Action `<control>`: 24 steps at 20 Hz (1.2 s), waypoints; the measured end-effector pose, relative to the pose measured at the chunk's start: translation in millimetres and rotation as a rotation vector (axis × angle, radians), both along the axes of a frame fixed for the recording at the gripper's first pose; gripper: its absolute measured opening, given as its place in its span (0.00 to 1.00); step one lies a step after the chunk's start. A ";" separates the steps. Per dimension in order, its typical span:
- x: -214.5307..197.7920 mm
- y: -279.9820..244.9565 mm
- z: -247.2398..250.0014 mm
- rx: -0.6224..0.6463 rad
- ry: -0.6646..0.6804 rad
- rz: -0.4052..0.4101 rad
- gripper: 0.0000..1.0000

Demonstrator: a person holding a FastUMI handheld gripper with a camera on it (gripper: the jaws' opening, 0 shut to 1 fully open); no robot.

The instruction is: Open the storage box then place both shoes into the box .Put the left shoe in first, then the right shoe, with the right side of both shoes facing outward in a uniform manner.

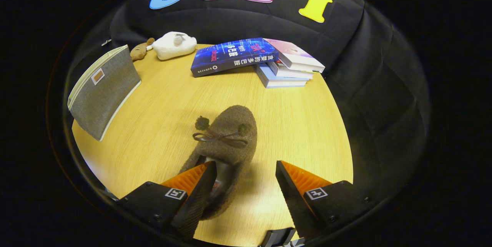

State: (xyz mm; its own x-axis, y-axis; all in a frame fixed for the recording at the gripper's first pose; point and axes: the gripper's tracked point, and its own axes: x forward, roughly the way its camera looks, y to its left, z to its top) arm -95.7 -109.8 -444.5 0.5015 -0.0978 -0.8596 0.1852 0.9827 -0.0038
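Progress, we are judging, is early: our hand-held gripper (244, 174) is gaping wide, empty, straddling the fuzzy brown bow-trimmed slipper (225, 139), which is lying on the bench (300, 124); the grey fabric storage box (102, 89) beyond the slipper is awaiting it.

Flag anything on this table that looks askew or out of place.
The blue book lies tilted, propped on the book stack with one end down on the table. The open tongs straddle the brown slipper's heel, one finger over its opening.

My fingers (246, 170) stand apart, the shoe (225, 143) between them by the left one; storage box (102, 91) far left, books (261, 60) beyond.
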 end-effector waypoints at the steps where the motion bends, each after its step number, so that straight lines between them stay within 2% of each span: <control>1: 3.6 -1.4 -4.7 -0.003 0.000 -0.006 0.93; 4: 15.9 -4.1 -14.7 -0.008 0.005 -0.029 0.86; 6: 18.9 -3.7 -21.2 -0.017 0.010 -0.041 0.75; 8: 19.7 2.3 -26.0 -0.026 0.021 -0.037 0.45; 10: 18.0 -7.8 -26.5 -0.077 0.024 -0.069 0.15; 11: 17.8 -1.7 -26.1 -0.055 0.024 -0.082 0.07; 17: 18.6 9.5 8.2 0.005 -0.007 -0.118 0.05; 24: 67.1 51.7 108.3 0.052 -0.152 -0.092 0.05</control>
